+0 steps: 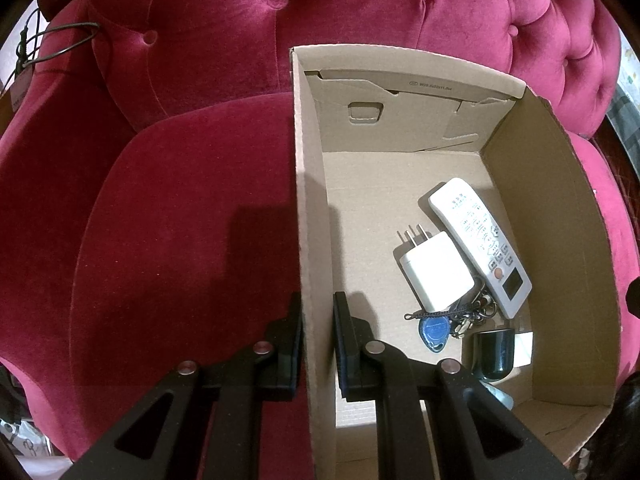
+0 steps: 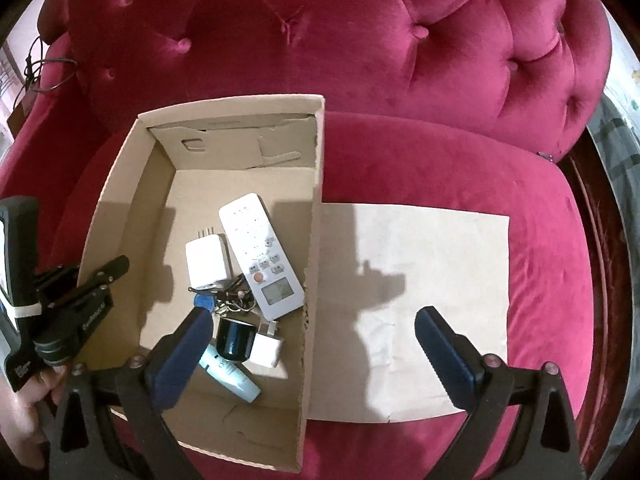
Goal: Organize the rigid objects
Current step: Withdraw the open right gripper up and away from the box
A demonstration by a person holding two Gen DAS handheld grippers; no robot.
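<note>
An open cardboard box stands on a red velvet sofa seat. My left gripper is shut on its left wall, one finger outside and one inside; the right wrist view shows it at the box's left edge. Inside the box lie a white remote, a white charger, a bunch of keys with a blue tag, a black cup, a small white adapter and a pale blue tube. My right gripper hangs open and empty, straddling the box's right wall.
A brown paper sheet lies flat on the seat cushion right of the box. The tufted sofa back rises behind. A dark cable hangs over the left armrest. A hand shows at the lower left.
</note>
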